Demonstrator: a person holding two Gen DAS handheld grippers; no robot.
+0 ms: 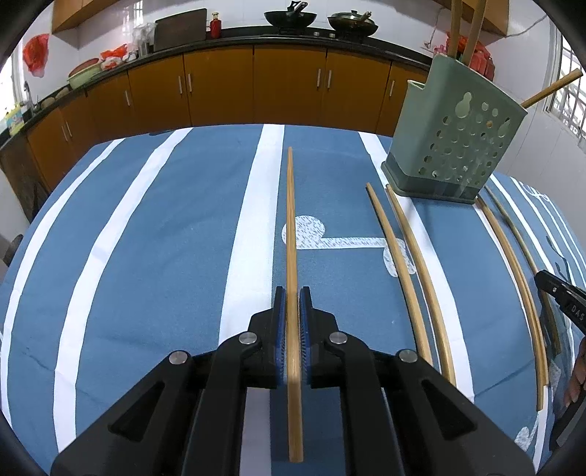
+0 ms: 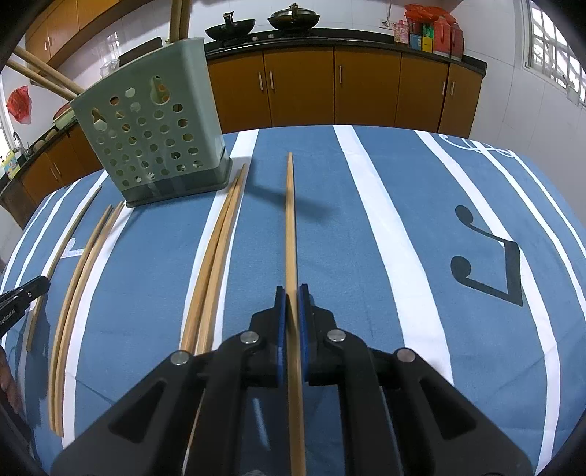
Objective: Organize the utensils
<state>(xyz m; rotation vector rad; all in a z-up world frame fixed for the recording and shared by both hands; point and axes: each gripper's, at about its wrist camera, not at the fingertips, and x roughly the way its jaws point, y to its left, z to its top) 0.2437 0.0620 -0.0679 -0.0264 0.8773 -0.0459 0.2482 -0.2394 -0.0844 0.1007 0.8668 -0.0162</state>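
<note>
My left gripper (image 1: pixel 292 293) is shut on a bamboo chopstick (image 1: pixel 291 219) that points forward over the blue striped tablecloth. My right gripper (image 2: pixel 292 291) is shut on another chopstick (image 2: pixel 290 219), held above the cloth with its shadow beneath. A green perforated utensil holder (image 1: pixel 454 135) stands at the far right in the left wrist view and at the far left in the right wrist view (image 2: pixel 154 135), with several chopsticks in it. Loose chopsticks lie on the cloth: one pair (image 1: pixel 406 263), another pair (image 1: pixel 512 263), also seen from the right wrist (image 2: pixel 216 256).
The table (image 1: pixel 146 238) is covered by a blue cloth with white stripes and music-note prints. Behind it runs a kitchen counter with orange cabinets (image 1: pixel 256 84), woks (image 1: pixel 289 18) and bottles. The other gripper's tip shows at each view's edge (image 1: pixel 560 296) (image 2: pixel 22 293).
</note>
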